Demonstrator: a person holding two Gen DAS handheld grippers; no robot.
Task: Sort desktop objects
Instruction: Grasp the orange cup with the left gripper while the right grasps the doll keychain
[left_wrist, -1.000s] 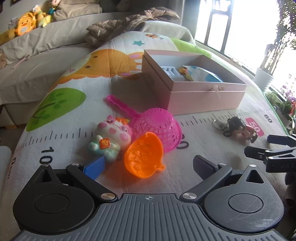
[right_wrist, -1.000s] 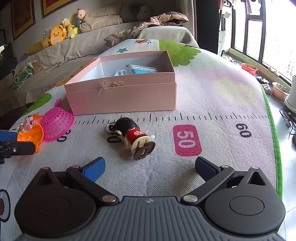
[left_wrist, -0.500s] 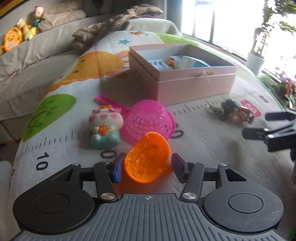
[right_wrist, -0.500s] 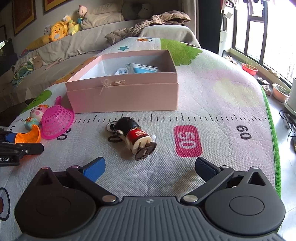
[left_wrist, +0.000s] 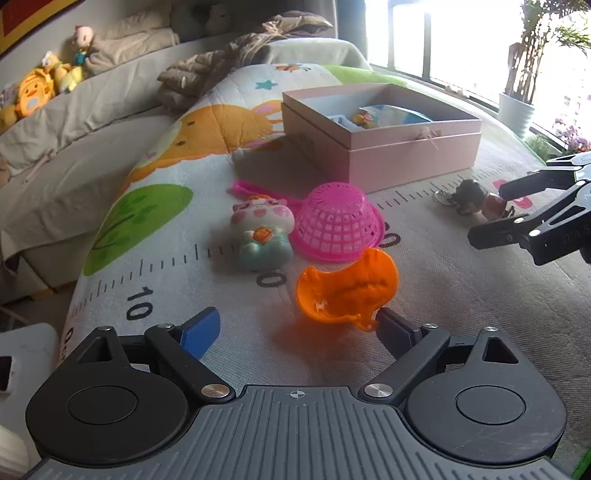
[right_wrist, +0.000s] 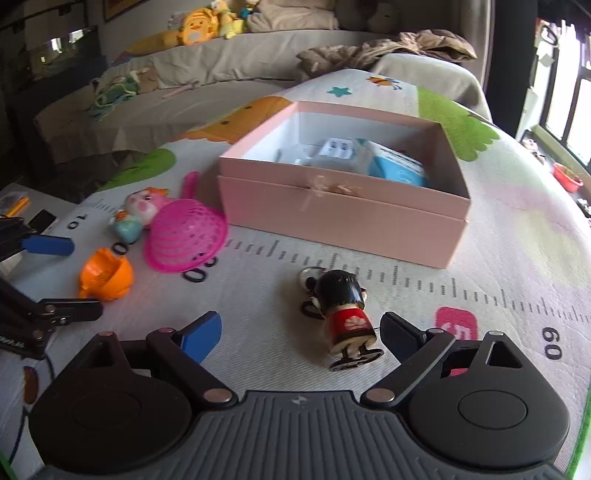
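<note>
Home: sofa (right_wrist: 221, 55), play mat (right_wrist: 517, 229)

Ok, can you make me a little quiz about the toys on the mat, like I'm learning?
1. True or false: the pink basket lies upside down on the mat.
2. Which toy sits between the right gripper's open jaws? A) piggy toy B) doll keychain C) orange shell
3. Fill in: the pink box has no ____ on it.

Key:
1. True; its rim is down.
2. B, the doll keychain.
3. Lid; things inside show. The left gripper is open too, beside the orange shell.
</note>
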